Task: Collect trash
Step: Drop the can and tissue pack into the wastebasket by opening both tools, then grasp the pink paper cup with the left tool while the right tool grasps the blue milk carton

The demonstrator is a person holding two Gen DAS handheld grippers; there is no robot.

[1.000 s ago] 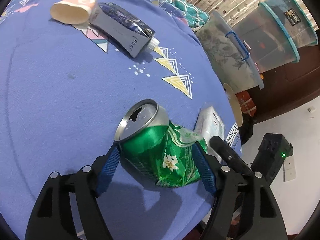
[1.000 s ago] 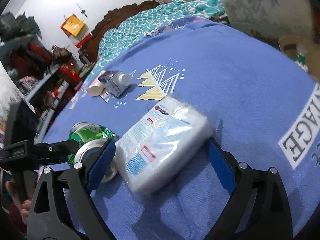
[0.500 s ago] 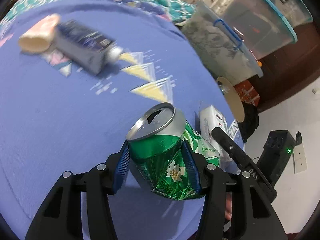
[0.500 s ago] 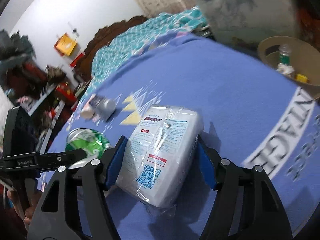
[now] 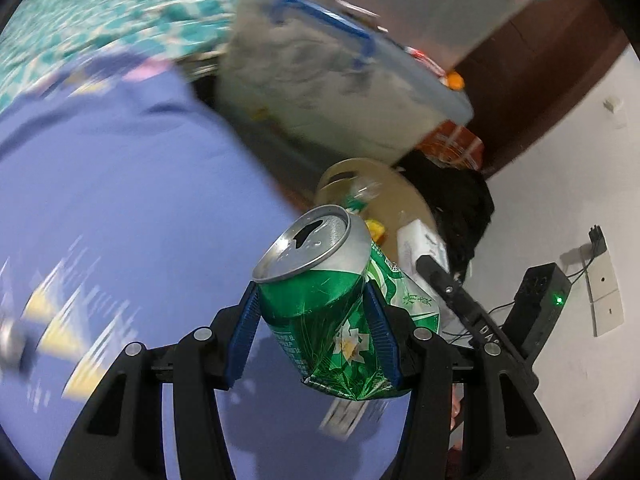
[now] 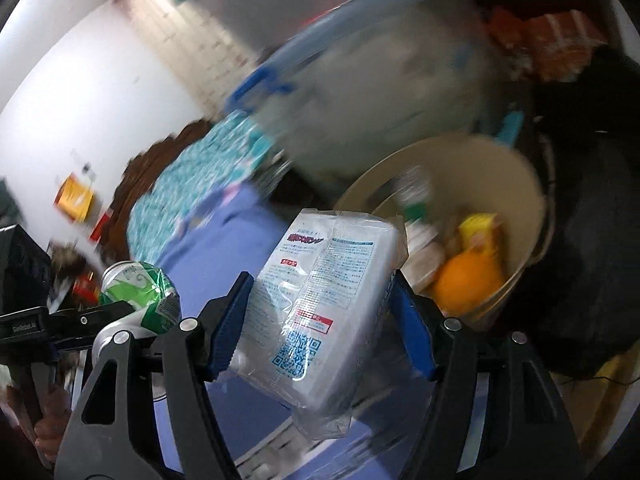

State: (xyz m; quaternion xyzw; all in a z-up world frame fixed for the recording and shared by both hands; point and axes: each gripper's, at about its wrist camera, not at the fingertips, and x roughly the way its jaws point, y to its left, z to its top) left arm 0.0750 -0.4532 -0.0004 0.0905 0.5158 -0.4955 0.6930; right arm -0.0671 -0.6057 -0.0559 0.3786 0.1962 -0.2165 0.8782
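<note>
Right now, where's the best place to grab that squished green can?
Around its upper body, just below the silver top, squeezing from the two sides as the left gripper does now. The can is still round and firm near the top, so the pads sit flat there. Lower down it is crumpled into a sharp, uneven edge that would probably slip or fold.

Can [image 5: 320, 300] between left fingers [image 5: 244, 332], packet [image 6: 324, 304] between right fingers [image 6: 412, 328], bin [image 6: 516, 188] beyond, probably lower.
</note>
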